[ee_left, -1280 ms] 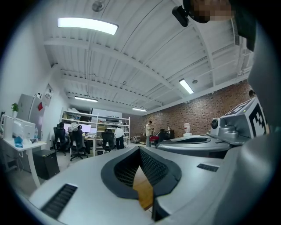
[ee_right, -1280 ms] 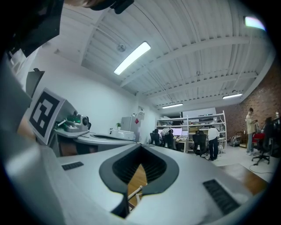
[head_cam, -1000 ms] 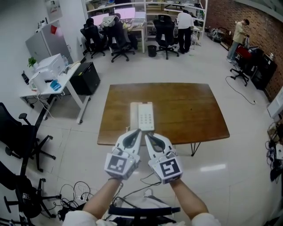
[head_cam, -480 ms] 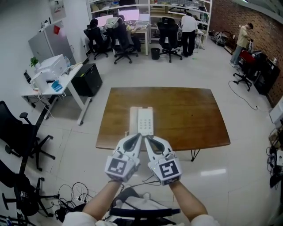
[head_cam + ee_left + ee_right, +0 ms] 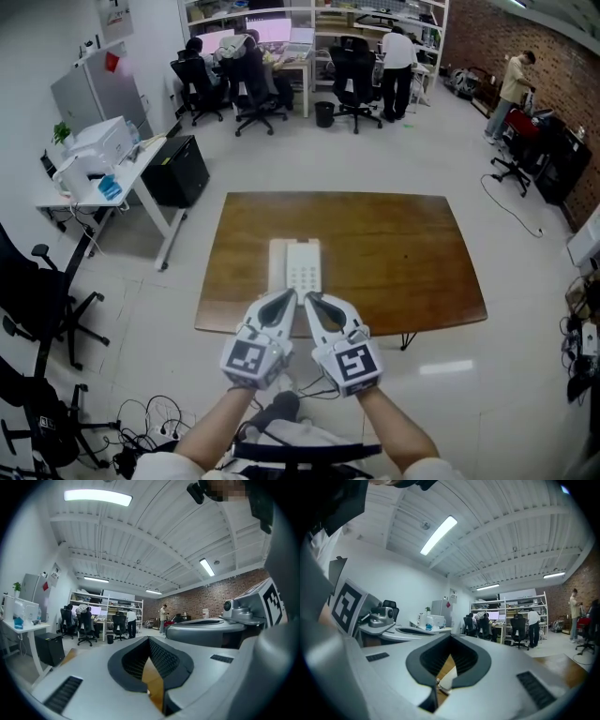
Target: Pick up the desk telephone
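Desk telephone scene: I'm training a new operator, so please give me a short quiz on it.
1. True or false: the desk telephone lies on the wooden table.
2. The left gripper is: A open; B shut and empty; C shut on the telephone.
3. Fill in: the right gripper has its jaws ____.
Key: 1 true; 2 B; 3 shut.

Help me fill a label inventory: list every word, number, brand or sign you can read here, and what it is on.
No text is readable in any view.
Desk telephone: keypad markings too small to read.
Wall notice: too small to read.
Red tag on the grey cabinet: no legible print.
Left tongs and right tongs: square black-and-white marker patterns, no letters.
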A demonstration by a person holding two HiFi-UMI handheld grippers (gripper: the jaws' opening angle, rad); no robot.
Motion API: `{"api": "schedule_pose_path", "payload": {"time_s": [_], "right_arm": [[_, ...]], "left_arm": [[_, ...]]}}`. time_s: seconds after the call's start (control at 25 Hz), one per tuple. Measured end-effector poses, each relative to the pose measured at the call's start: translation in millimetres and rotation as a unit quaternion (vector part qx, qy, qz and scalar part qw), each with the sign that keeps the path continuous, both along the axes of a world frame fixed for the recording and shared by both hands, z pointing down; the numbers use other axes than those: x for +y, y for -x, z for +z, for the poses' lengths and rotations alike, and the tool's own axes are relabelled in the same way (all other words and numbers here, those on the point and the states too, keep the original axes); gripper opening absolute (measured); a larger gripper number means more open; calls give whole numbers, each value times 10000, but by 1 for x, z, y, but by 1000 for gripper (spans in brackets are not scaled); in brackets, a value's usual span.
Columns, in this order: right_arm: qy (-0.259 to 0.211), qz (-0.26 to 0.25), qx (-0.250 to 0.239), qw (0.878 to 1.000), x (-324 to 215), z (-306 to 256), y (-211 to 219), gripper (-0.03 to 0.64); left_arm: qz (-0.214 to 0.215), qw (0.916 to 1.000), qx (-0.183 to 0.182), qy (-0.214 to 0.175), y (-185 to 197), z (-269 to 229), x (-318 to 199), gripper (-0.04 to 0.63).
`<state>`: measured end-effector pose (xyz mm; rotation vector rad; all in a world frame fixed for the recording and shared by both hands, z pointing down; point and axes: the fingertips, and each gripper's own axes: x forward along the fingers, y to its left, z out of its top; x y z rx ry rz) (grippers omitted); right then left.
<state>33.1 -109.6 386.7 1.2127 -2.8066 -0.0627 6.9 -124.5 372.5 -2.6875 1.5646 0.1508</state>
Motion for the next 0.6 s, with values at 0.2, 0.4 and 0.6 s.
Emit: {"api": "schedule_pose_path", "payload": {"time_s": [0.2, 0.4, 0.6], "right_arm": [[227, 6, -40, 9997, -29, 11, 2, 0], [263, 27, 10, 9997, -53, 18, 4, 0], [406, 127, 80, 9991, -76, 28, 6, 0]], "left_arm": [[66, 9999, 29, 137, 5, 9, -30, 3], [175, 9994, 100, 269, 11, 17, -55, 3], [284, 9989, 97, 366, 11, 26, -78, 3]]}}
